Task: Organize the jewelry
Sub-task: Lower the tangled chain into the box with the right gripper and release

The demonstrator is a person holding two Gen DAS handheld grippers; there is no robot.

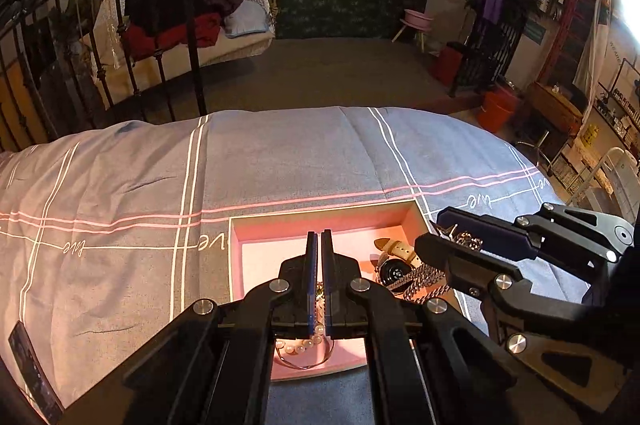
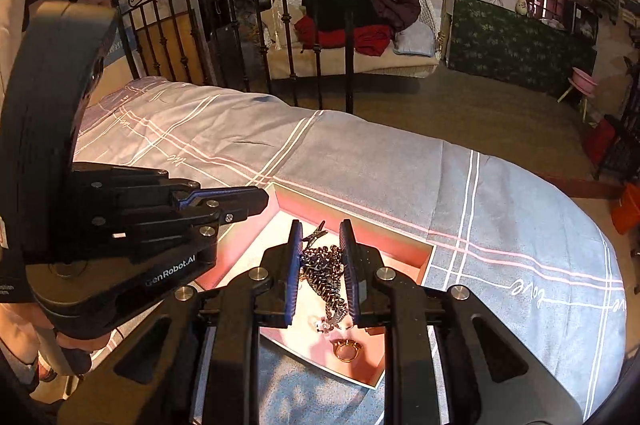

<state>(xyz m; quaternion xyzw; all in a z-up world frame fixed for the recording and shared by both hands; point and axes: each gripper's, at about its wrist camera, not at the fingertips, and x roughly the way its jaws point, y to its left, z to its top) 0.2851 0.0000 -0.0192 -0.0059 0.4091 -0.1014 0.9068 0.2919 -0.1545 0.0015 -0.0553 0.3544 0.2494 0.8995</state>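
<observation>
Left tool (image 1: 319, 279): held low over the near half of the pink box; the fingers are seen almost together, with a beaded strand showing in the narrow slit between them, so a pinch on the pearl bracelet (image 1: 306, 343) is judged likely, though contact is partly hidden.
Right tool (image 2: 322, 271): poised over the box's right side; the fingers are set apart, flanking the chain necklace (image 2: 326, 275); whether the pads touch the chain cannot be told.
Pink box (image 1: 320, 215): an open, shallow tray with pink lining, laid on the bed; all visible jewelry is contained in it.
Pearl bracelet: lying at the near edge of the box floor, under the left tool, with a thin wire bangle looped around it.
Gold ring (image 2: 347, 349): lying on the box floor near the front wall, just beside the chain's end.
Chain necklace: heaped in a loose pile; a dark clip is seen at its far end.
Watch (image 1: 394, 271): dark dial, cream strap, resting against the right wall of the box beside the chain.
Bed cover (image 1: 280, 161): grey with white and pink stripes; no loose jewelry is seen on it.
Progress: gathering is judged largely done; untangling and arranging of pieces inside the box is judged still left.
</observation>
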